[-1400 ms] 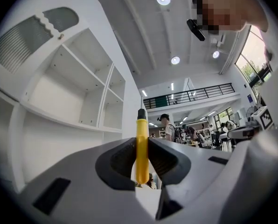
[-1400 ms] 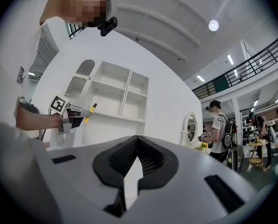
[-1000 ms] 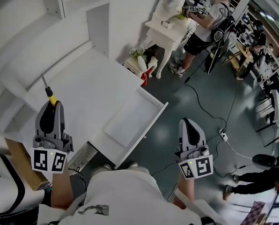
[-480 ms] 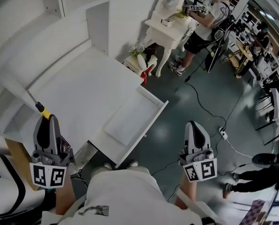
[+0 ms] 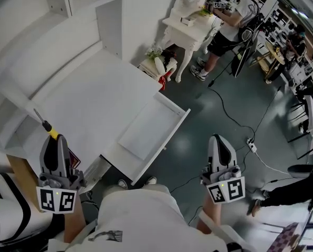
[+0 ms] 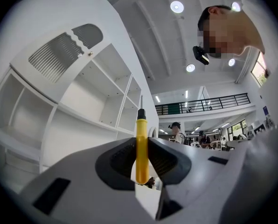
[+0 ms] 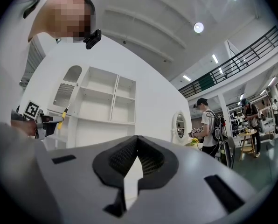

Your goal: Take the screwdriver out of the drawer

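Observation:
A screwdriver (image 5: 50, 132) with a yellow handle and a thin metal shaft is clamped in my left gripper (image 5: 53, 139), over the left part of the white desk top (image 5: 93, 104). In the left gripper view the yellow handle (image 6: 142, 146) stands upright between the dark pads (image 6: 121, 160), its shaft pointing up. The white drawer (image 5: 148, 132) hangs pulled out of the desk, apart from both grippers, and nothing shows inside it. My right gripper (image 5: 220, 139) hovers over the floor right of the drawer, shut with nothing in it (image 7: 136, 143). The right gripper view also catches the screwdriver (image 7: 62, 117) at far left.
White shelving (image 5: 51, 14) backs the desk. A brown box (image 5: 21, 175) sits at the left edge. A white vanity table (image 5: 190, 28) with a person (image 5: 232, 20) beside it stands beyond the drawer. Cables and a power strip (image 5: 251, 147) lie on the grey floor.
My left gripper has drawn back toward my body and slightly down with the screwdriver still in it. The right gripper has hardly moved.

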The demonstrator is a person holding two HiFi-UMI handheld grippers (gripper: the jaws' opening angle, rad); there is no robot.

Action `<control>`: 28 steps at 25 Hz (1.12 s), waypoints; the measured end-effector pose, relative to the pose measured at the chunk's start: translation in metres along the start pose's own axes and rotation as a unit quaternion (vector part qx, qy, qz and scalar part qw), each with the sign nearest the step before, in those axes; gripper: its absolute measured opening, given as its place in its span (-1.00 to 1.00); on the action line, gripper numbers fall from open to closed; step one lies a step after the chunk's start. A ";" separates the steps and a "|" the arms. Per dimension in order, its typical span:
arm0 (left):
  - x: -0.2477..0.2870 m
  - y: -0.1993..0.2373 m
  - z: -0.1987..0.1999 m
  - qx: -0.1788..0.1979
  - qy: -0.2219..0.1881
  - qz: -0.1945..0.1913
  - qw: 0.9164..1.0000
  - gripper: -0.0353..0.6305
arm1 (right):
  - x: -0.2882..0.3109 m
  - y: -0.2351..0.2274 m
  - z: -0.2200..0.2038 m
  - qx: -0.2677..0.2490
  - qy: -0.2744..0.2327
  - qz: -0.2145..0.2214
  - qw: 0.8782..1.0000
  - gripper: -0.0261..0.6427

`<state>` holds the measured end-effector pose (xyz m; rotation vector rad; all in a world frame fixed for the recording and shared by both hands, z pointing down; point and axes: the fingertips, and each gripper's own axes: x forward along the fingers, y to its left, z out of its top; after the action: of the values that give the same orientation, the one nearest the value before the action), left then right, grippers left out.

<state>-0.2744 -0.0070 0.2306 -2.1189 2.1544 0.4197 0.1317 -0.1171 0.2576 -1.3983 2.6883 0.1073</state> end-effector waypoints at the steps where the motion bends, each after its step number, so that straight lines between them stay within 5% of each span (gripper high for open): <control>1: 0.000 0.000 0.000 0.000 -0.001 -0.002 1.000 -0.64 | 0.000 0.002 -0.001 0.000 0.001 0.001 1.000 -0.90; 28: 0.008 -0.006 -0.007 -0.019 -0.002 -0.034 0.999 -0.64 | -0.008 0.017 -0.001 -0.005 0.007 -0.006 1.000 -0.90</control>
<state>-0.2680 -0.0161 0.2342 -2.2009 2.0819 0.4623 0.1221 -0.1012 0.2601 -1.4237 2.6941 0.1110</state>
